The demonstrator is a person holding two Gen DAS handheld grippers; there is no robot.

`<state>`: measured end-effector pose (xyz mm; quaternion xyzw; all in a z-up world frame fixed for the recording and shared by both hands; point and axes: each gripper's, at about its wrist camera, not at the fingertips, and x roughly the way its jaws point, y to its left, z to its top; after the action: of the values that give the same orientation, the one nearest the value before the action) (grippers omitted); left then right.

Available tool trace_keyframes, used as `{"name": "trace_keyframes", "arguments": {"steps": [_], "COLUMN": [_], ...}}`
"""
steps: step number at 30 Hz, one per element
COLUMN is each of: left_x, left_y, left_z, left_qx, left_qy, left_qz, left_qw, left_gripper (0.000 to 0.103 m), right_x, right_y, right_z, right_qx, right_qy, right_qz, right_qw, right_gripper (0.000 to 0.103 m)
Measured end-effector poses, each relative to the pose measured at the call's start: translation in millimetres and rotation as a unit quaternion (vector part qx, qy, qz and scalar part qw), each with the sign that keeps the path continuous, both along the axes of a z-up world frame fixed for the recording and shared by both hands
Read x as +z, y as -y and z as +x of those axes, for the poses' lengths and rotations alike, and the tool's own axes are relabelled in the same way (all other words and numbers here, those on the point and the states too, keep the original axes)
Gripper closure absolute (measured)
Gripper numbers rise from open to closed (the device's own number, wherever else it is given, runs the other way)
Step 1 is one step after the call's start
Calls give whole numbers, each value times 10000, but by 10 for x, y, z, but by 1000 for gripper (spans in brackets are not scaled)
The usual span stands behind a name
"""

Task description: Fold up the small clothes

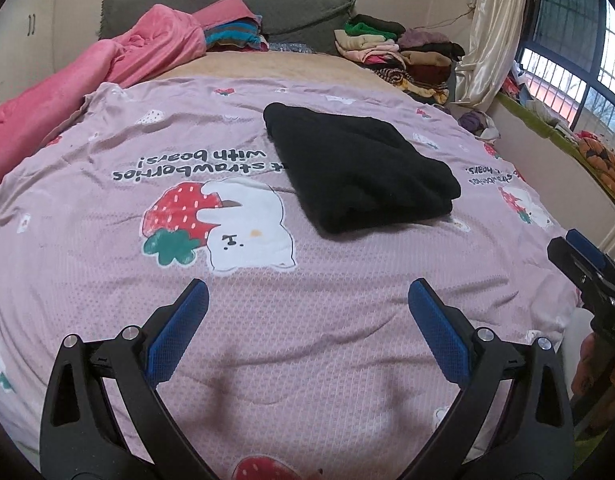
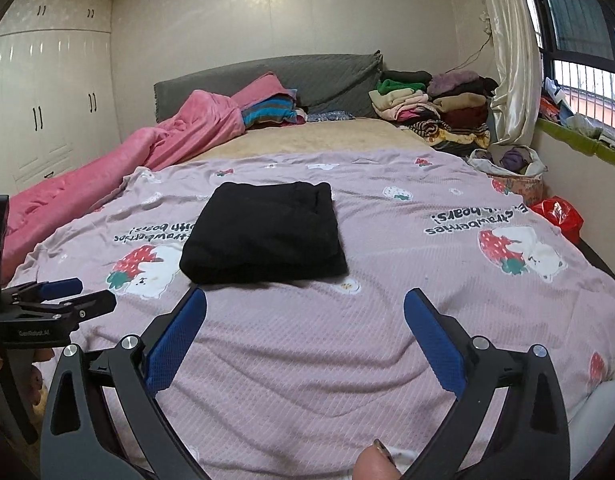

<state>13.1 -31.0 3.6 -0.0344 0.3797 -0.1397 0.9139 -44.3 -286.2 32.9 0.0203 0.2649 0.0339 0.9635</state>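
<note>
The black garment (image 2: pixel 263 232) lies folded into a thick rectangle on the pink bedspread (image 2: pixel 387 360), covering part of its printed strawberry lettering, its long axis running away from both tools. From the garment, the right tool (image 2: pixel 305 344) sits almost straight back, jaws spread wide and empty. The left tool (image 1: pixel 308 332), equally open and empty, sits back and to the left, so I judge the right one nearer.

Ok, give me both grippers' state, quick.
Left gripper: open, holding nothing.
Right gripper: open, holding nothing; the folded black garment lies apart on the bed.
</note>
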Motion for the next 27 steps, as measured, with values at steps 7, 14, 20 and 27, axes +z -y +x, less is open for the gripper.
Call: {"name": "trace_keyframes", "arguments": {"steps": [7,14,20,27], "left_x": [-108,-209,-223,-222], "left_y": [32,23,21,31], "left_z": [-52,-14,-8,-11], "left_qx": [-19,20,61,96], "left_qy": [-6,-146,-167,-158], "left_qz": [74,144,200,277], "left_qw": [10000,9998,9996,9994], "left_gripper": [9,9,9,9], "right_x": [-183,-428,-408,-413], "right_y": [-67,-85,-75,-81], "right_z": [-65,-14,-12,-18], "right_qx": [-48,-114,-134,-111], "right_qy": [-107,-519,-473,-508], "right_qz": [-205,-123,-168,-193], "right_qw": [9997,9985,9987,9985], "right_gripper": [4,4,4,4]}}
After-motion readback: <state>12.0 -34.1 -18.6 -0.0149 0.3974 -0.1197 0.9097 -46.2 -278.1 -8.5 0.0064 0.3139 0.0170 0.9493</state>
